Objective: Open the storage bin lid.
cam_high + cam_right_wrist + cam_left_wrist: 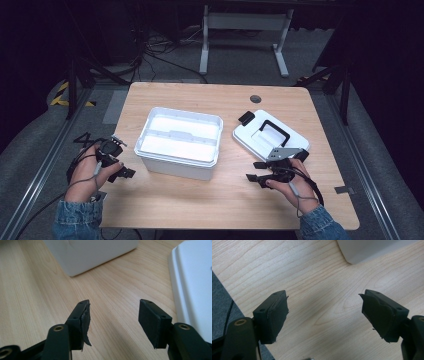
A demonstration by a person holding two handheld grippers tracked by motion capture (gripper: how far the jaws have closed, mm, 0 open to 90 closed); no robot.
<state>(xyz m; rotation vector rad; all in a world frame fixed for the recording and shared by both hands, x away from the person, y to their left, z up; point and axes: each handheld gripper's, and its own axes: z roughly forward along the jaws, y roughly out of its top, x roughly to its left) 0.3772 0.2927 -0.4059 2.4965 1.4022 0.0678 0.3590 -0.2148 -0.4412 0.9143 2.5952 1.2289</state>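
An open white plastic box (179,141) stands in the middle of the wooden table (220,200). Its white lid (269,135), with a black handle and black latches, lies flat to the right of it. My left gripper (125,172) rests at the table's left edge, just left of the box, open with nothing between its pads (276,317). A corner of the box (367,250) shows ahead of it. My right gripper (256,171) sits open in front of the lid, pointing left. Ahead of its bare jaws are the box (92,253) and the lid's edge (192,285).
A round cable hole (255,98) sits near the table's far edge. Behind the table stand a white desk frame (245,35) and loose cables on the grey floor. Metal rails run along both sides of the table.
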